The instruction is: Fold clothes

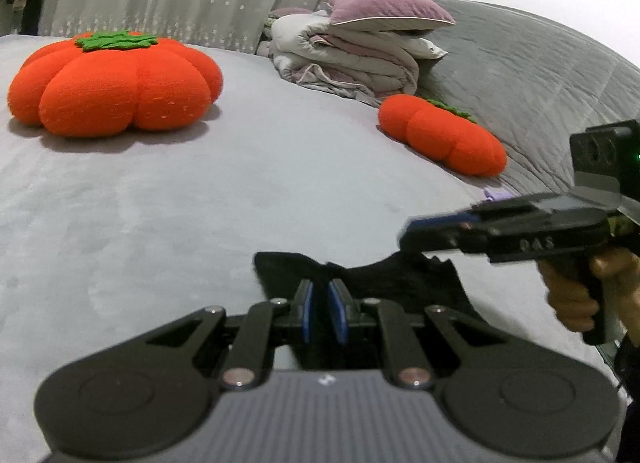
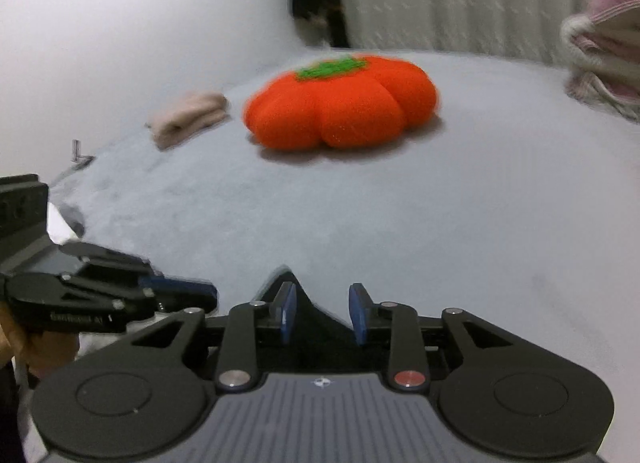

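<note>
Your left hand-held gripper (image 1: 322, 295) pinches the small black garment (image 1: 384, 275) on the bed (image 1: 200, 191); the right hand-held gripper (image 2: 322, 309) stands open over it. Limp, light cloth, probably a sock: grab its far edge.

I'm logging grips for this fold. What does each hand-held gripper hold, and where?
Left hand-held gripper pinches the black garment at its near edge; right hand-held gripper stands open, holding nothing.

Both cameras sit low over the grey bed (image 1: 160, 203), angled down along their grippers; each catches the other gripper and the big orange cushion (image 2: 340, 103).
</note>
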Tool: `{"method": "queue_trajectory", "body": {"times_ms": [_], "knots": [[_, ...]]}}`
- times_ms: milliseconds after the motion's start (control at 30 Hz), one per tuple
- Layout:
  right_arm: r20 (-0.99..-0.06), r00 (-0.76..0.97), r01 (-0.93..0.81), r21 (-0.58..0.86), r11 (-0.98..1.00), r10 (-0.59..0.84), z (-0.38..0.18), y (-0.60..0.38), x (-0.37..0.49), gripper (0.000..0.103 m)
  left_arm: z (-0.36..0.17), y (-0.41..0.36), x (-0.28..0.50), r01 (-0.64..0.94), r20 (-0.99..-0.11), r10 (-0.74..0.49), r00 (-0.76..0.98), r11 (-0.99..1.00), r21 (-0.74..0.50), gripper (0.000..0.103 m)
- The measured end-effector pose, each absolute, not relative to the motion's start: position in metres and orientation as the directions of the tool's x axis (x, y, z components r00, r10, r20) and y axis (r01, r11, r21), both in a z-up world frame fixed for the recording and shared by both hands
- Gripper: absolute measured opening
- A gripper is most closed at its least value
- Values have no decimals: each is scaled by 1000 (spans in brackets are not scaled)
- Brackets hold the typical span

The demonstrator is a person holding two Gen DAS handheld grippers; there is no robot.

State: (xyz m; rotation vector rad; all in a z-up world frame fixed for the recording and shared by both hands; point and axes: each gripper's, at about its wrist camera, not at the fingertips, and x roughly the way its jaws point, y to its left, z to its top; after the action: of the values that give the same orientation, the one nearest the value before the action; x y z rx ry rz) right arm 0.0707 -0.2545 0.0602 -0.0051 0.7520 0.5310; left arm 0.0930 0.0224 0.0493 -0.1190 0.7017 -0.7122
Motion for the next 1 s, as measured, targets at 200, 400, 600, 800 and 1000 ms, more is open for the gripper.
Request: {"method": "queue_trajectory", "body": {"times_ms": [200, 400, 600, 800, 1000], "knots": [[-692, 561, -432, 224, 874, 454, 58, -271, 32, 29, 40, 1, 84, 578, -573, -625, 530, 761, -294, 11], [-712, 520, -405, 282, 870, 472, 34, -275, 24, 29, 25, -15, 83, 529, -675, -471, 568, 837, -139, 12], [-678, 537, -441, 282, 852, 502, 33, -259, 32, 29, 31, -2, 88, 504, -662, -478, 578, 847, -172, 13], [-667, 564, -473, 221, 853, 486, 31, -226, 42, 29, 43, 21, 96, 451, -633, -487, 602, 861, -234, 13], [-674, 605, -440, 160, 883, 424, 22, -208, 56, 29, 49, 28, 97, 454, -600, -512, 614, 851, -262, 13]]}}
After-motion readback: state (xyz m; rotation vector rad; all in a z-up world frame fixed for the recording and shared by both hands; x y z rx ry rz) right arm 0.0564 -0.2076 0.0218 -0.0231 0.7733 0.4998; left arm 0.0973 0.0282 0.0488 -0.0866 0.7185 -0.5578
